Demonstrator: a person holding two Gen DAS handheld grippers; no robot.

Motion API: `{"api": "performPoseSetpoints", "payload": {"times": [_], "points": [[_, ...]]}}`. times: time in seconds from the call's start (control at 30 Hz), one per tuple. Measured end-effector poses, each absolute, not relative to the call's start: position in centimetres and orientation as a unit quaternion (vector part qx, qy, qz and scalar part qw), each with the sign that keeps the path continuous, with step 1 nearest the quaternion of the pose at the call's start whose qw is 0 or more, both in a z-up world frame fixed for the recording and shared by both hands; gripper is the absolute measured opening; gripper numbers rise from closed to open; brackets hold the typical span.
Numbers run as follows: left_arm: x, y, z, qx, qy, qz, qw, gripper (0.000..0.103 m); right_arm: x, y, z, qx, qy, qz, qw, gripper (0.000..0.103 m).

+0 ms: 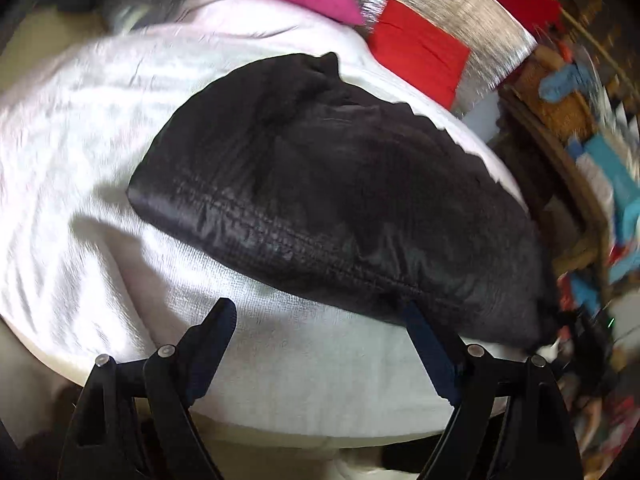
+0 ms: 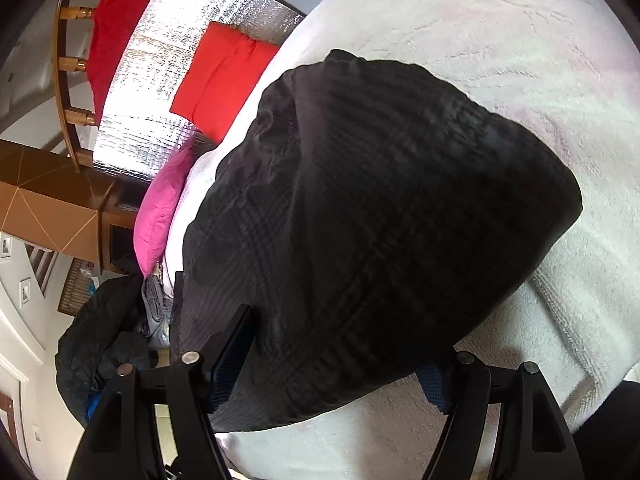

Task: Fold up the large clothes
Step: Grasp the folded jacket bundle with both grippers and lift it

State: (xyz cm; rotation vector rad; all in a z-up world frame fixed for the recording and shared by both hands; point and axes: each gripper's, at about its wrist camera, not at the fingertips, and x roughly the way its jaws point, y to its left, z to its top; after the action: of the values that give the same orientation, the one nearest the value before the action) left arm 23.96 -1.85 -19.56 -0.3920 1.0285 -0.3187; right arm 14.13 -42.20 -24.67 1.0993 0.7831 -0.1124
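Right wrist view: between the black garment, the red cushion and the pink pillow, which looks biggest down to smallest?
1. black garment, by far, though it lies nearest the camera.
2. red cushion.
3. pink pillow, partly hidden, so its rank below the cushion is unsure.

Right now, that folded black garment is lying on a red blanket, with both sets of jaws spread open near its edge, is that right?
Not quite: the blanket under the black garment is white, not red. The left wrist view shows this plainly; the only red there is a cushion beyond the bed. The rest holds: the garment lies folded, and the left gripper and right gripper both have their jaws spread open at its edge.
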Motion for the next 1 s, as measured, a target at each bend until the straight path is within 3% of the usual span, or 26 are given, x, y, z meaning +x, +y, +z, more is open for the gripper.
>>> {"api": "performPoseSetpoints", "payload": {"times": [0.2, 0.27, 0.4, 0.67, 0.9, 1.0], "points": [[26.0, 0.4, -20.1, -0.278, 0.478, -0.122, 0.824, 0.086, 14.2, -42.0, -24.5, 0.5, 0.363, -0.05, 0.785, 0.075], [26.9, 1.3, -20.5, -0.306, 0.477, -0.11, 0.816, 0.084, 14.1, -42.0, -24.4, 0.496, 0.36, -0.054, 0.789, 0.07], [28.1, 2.4, -22.1, -0.365, 0.483, -0.106, 0.789, 0.064, 14.4, -41.6, -24.1, 0.489, 0.358, -0.06, 0.793, 0.068], [27.4, 2.2, -20.8, -0.345, 0.449, -0.117, 0.816, 0.043, 14.5, -41.1, -23.5, 0.479, 0.353, -0.062, 0.802, 0.066], [26.4, -0.4, -19.3, -0.271, 0.433, -0.127, 0.85, 0.042, 14.9, -42.8, -20.8, 0.443, 0.303, -0.113, 0.836, 0.065], [27.2, 0.3, -20.9, -0.289, 0.469, -0.116, 0.827, 0.051, 15.8, -43.3, -22.9, 0.456, 0.351, -0.128, 0.807, 0.065]]}}
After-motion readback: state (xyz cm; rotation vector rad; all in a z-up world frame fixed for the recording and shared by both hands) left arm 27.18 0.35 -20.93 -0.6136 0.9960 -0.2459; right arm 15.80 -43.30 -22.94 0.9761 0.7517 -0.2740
